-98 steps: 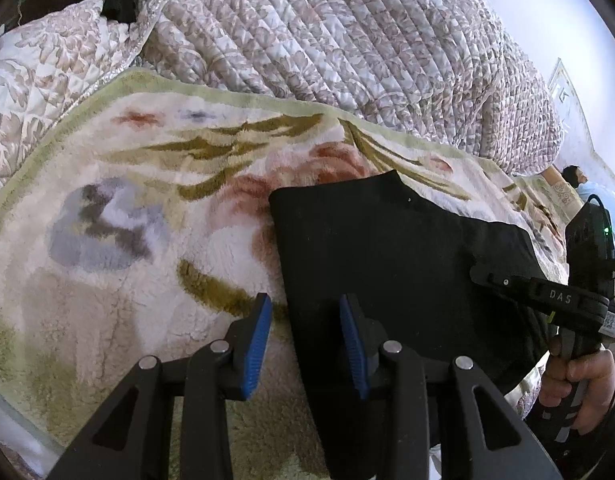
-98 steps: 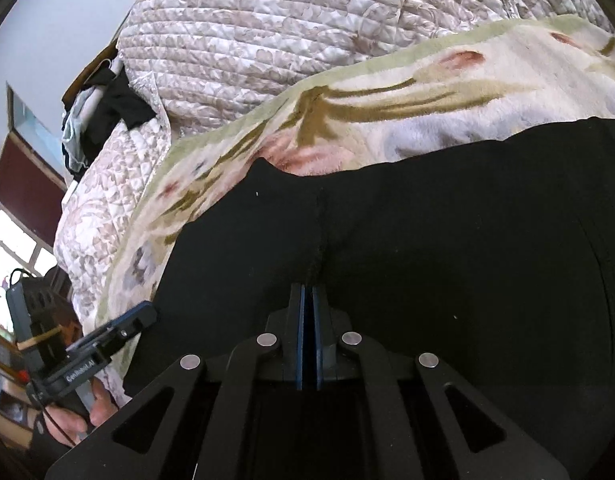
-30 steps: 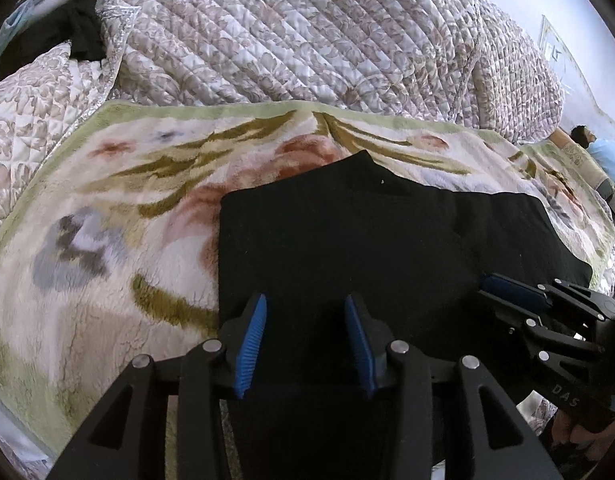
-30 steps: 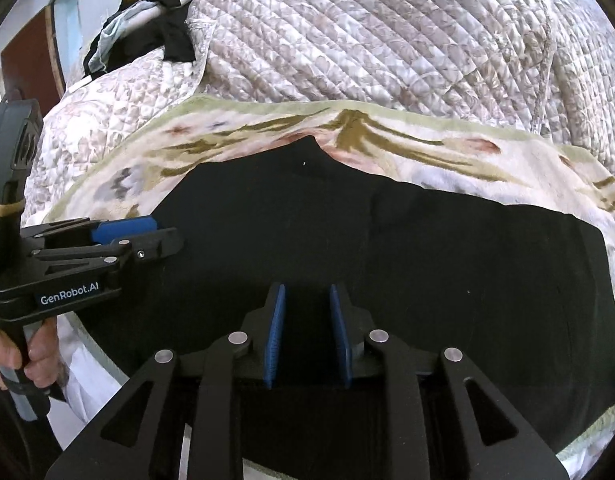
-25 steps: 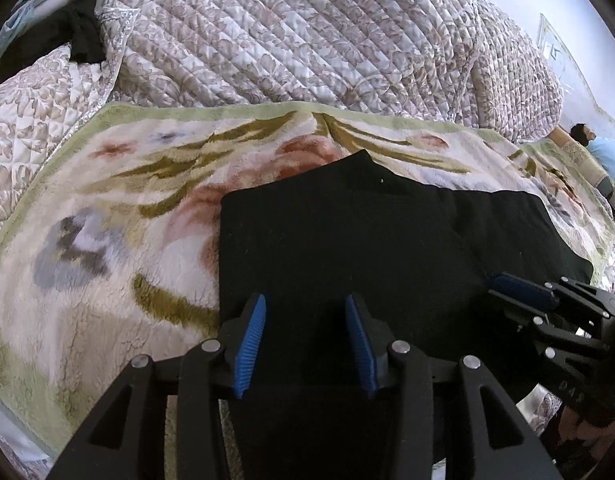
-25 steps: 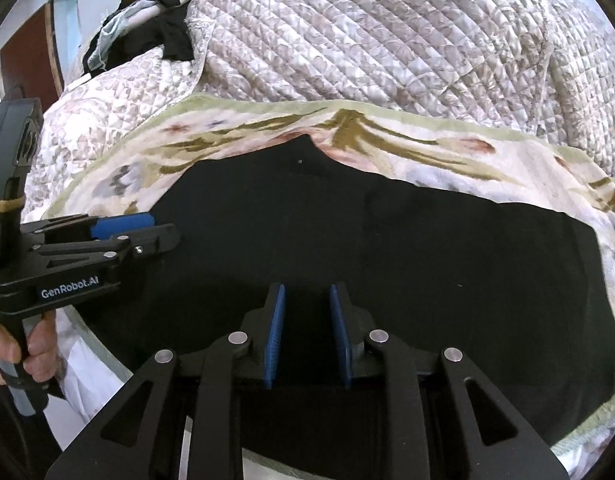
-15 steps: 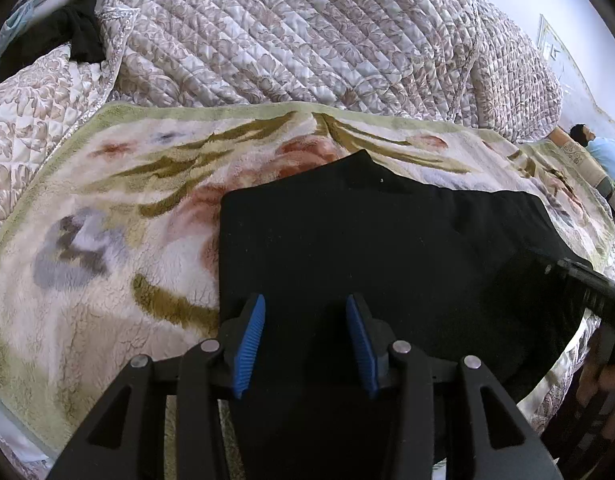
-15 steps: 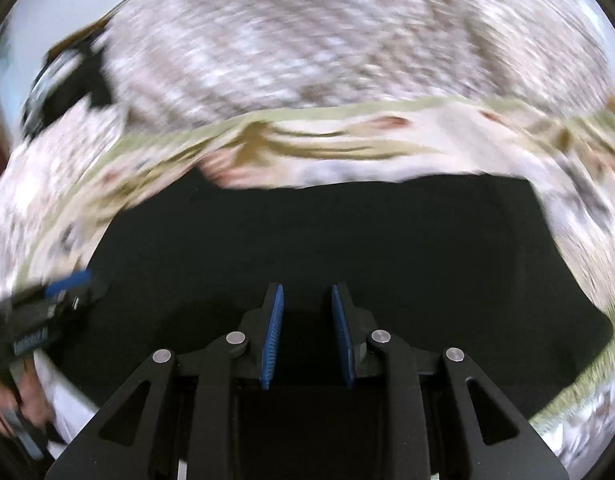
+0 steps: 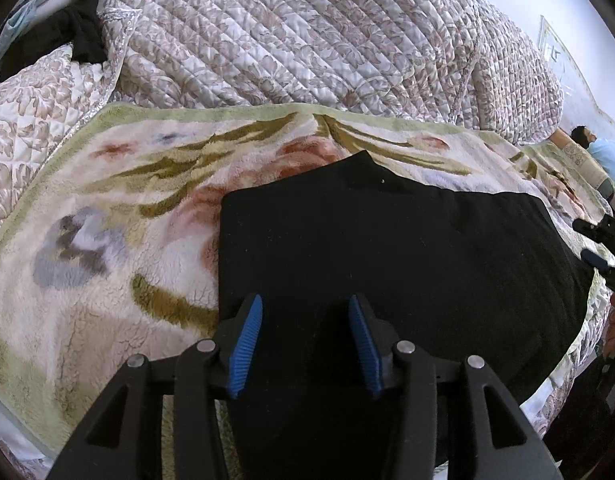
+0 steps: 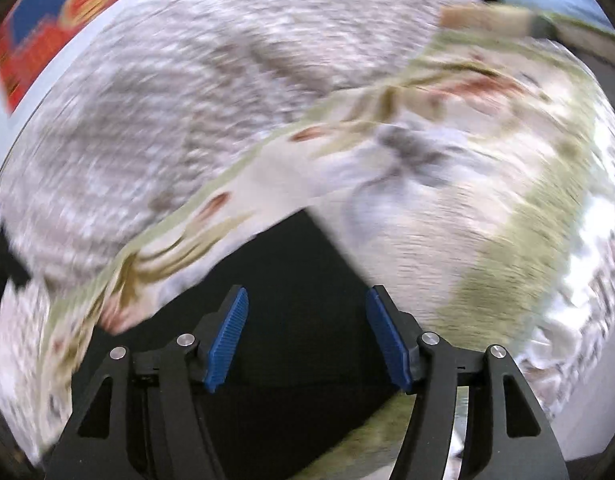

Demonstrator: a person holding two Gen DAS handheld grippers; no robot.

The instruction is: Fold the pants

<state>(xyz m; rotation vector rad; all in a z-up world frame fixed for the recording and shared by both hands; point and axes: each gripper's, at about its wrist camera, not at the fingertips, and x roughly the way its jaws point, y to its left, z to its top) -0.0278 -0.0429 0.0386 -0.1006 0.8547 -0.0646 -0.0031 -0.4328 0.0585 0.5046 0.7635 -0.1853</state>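
Note:
The black pants (image 9: 387,248) lie folded flat on a floral fleece blanket (image 9: 107,220). My left gripper (image 9: 305,340) is open and empty, low over the pants' near left part. My right gripper (image 10: 307,344) is open and empty over the pants' right end (image 10: 291,304); that view is motion-blurred. The right gripper also shows at the right edge of the left wrist view (image 9: 603,244).
A quilted bedspread (image 9: 307,32) rises behind the blanket. Dark clothes (image 9: 79,28) lie at the far left. A person in blue (image 9: 603,152) lies at the far right. The bed edge runs along the near right side.
My right gripper has swung quickly to the right, toward the pants' right end, and opened wider. My left gripper has stayed put and open.

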